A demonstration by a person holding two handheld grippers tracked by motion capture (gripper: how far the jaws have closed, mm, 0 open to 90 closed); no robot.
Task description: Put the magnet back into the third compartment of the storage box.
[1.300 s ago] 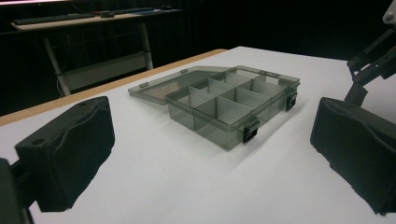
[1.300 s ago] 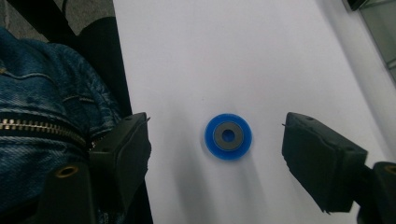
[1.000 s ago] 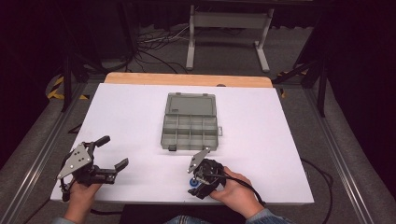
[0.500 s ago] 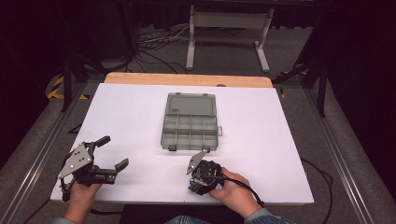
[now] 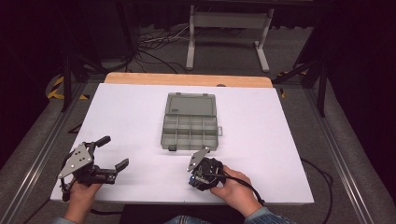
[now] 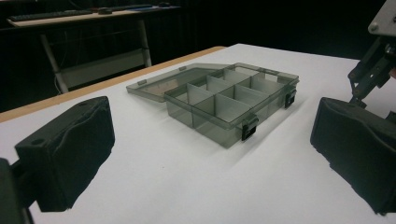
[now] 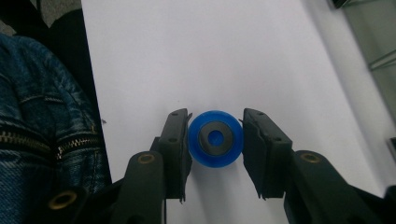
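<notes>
Right claw (image 7: 215, 144) has just closed its jaws onto the little blue wheel (image 7: 215, 144), but that round rim could easily squirt out sideways mid-lift and roll off the worktop (image 7: 196, 56).

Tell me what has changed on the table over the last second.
The right gripper has just been closing its jaws, and they now press on both sides of the blue round piece near the table's front edge. Neither hand visibly shifted. The left gripper stays open with nothing between its jaws, and the open compartment box lies where it was on the white table.
</notes>
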